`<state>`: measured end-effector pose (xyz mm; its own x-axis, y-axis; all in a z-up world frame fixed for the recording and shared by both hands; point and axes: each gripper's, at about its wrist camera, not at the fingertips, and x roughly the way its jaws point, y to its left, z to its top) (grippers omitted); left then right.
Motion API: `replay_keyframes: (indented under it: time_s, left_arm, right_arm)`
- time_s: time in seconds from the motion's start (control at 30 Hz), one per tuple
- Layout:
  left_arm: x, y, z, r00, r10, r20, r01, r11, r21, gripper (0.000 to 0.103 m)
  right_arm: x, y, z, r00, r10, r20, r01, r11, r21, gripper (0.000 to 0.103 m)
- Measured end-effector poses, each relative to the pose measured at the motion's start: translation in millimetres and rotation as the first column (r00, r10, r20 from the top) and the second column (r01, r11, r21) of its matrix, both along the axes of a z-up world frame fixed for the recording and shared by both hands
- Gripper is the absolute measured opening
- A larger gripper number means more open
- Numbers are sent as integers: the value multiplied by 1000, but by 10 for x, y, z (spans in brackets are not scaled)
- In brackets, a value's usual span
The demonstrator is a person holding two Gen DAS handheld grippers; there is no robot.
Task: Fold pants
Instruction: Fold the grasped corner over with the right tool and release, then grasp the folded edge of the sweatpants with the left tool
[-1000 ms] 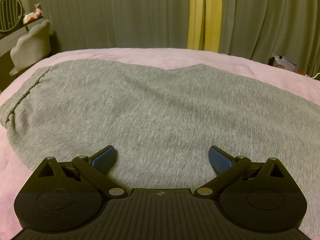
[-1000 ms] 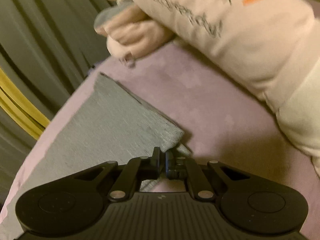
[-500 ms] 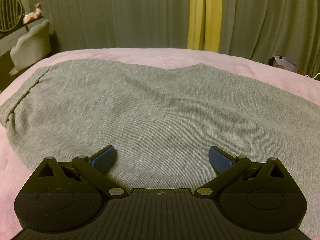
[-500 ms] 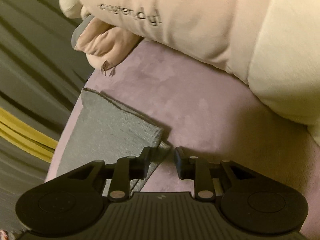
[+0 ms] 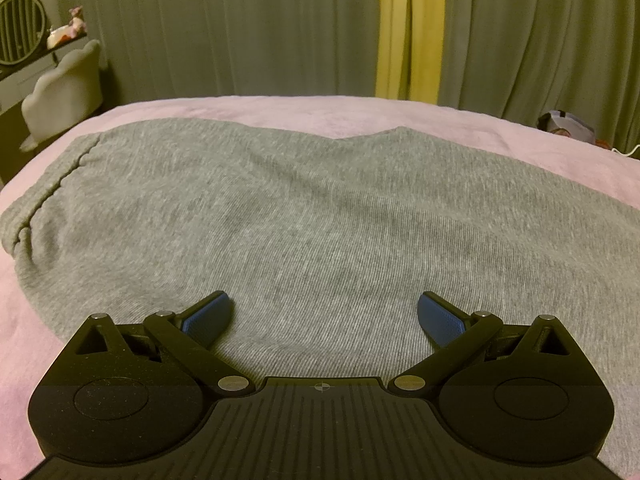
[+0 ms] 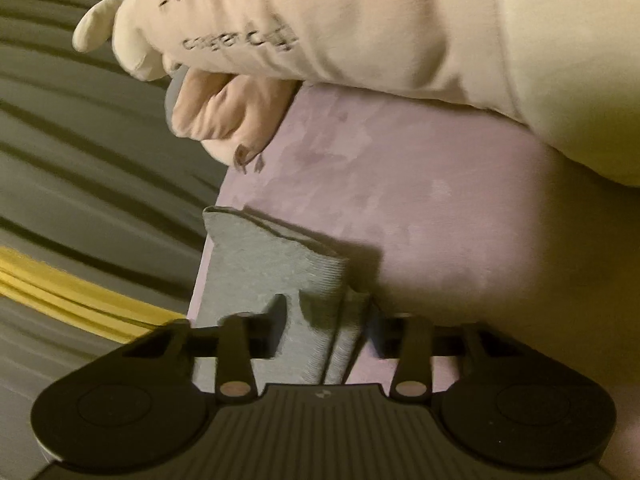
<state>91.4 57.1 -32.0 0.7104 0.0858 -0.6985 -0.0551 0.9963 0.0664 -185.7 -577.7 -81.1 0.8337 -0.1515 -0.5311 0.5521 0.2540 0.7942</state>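
Grey pants (image 5: 304,216) are laid flat on the pink bed (image 5: 280,106); long axis left to right in the left view, waistband (image 5: 38,204) at left; left claw (image 5: 322,314) is held wide apart above the near edge; right claw (image 6: 326,322) is parted around the leg hem (image 6: 320,276), not clamped. Risk judged: only one hem layer caught on closing, so the fold goes skewed.

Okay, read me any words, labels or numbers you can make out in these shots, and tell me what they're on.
Cream sleeve: a line of dark lettering, too blurred to read.
Same sleeve, above it: dark marks, too blurred to read.
Grey pants, pink bedcover, curtains: no text.
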Motion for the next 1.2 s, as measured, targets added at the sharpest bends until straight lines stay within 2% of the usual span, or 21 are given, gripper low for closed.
replay_keyframes:
  time_s: [0.17, 0.27, 0.3, 0.37, 0.43, 0.47, 0.53, 0.6, 0.63, 0.67, 0.73, 0.77, 0.8, 0.83, 0.87, 0.93, 0.97, 1.03, 1.13, 1.17, 1.2]
  left_arm:
    - [4, -3, -3, 1000, 2, 0, -2, 1000, 3, 103]
    - [-3, -15, 6, 1000, 7, -1, -7, 1000, 7, 103]
    - [-9, -19, 15, 1000, 8, -2, -8, 1000, 8, 103]
    - [-25, -33, 40, 1000, 12, -2, -12, 1000, 11, 103]
    - [-49, -45, 66, 1000, 13, 9, -13, 1000, 23, 103]
    - [-65, -55, 80, 1000, 9, 20, -10, 999, 31, 103]
    - [-88, -76, 113, 999, 8, 49, -11, 999, 53, 103]
    - [-127, -86, 165, 997, 17, 81, -22, 998, 62, 103]
    - [-137, -83, 193, 996, 22, 91, -28, 998, 58, 103]
    - [-167, -76, 225, 995, 30, 100, -35, 998, 52, 103]
    - [-220, -68, 279, 993, 35, 116, -40, 998, 40, 103]
    - [-254, -60, 303, 991, 38, 125, -43, 999, 33, 103]
    - [-279, -60, 317, 991, 37, 130, -41, 999, 29, 103]
    - [-305, -64, 325, 991, 30, 133, -33, 999, 24, 103]
    - [-315, -86, 327, 991, 17, 130, -20, 1000, 22, 103]
    - [-331, -141, 321, 992, -31, 121, 28, 999, 28, 103]
    - [-330, -183, 327, 991, -53, 122, 49, 998, 36, 103]
    - [-355, -250, 330, 987, -104, 121, 102, 994, 29, 103]
    - [-334, -375, 368, 980, -174, 97, 178, 983, -33, 103]
    - [-307, -450, 407, 976, -195, 93, 202, 977, -62, 103]
    - [-289, -526, 452, 974, -203, 97, 212, 973, -92, 103]
  right_arm:
    - [43, -17, -35, 1000, -6, 14, 6, 1000, 17, 28]
    - [107, -12, 27, 1000, 8, -11, -8, 1000, -26, 30]
    - [150, -13, 72, 999, 17, -36, -19, 998, -57, 23]
    - [281, 10, 240, 993, 56, -104, -72, 985, -155, 20]
    - [489, 159, 573, 981, 99, -168, -149, 937, -317, 18]
    - [610, 290, 777, 978, 123, -171, -184, 894, -408, 18]
    - [959, 721, 1250, 961, 220, -169, -277, 768, -577, 17]
    - [1315, 1248, 1581, 910, 384, -156, -385, 641, -664, 15]
    - [1487, 1575, 1698, 863, 477, -170, -444, 553, -704, 11]
    - [1650, 1938, 1762, 802, 560, -208, -506, 452, -735, 11]
    - [1875, 2545, 1674, 685, 667, -292, -597, 285, -750, 11]
    - [1966, 2818, 1533, 613, 710, -348, -648, 199, -736, 11]
    - [2028, 3039, 1364, 550, 729, -408, -695, 128, -708, 11]
    - [2074, 3217, 1171, 491, 738, -462, -746, 82, -661, 11]
    - [2110, 3344, 968, 437, 741, -509, -798, 58, -600, 11]
    - [2156, 3435, 664, 326, 749, -577, -885, 27, -466, 14]
    - [2079, 3424, 637, 328, 759, -562, -883, 36, -467, 15]
    - [1992, 3277, 725, 356, 789, -501, -874, 90, -478, 15]
    - [1905, 2989, 904, 431, 805, -409, -852, 214, -477, 17]
    - [1869, 2900, 953, 458, 800, -387, -843, 253, -476, 19]
    - [1819, 2850, 992, 488, 791, -369, -830, 289, -478, 29]
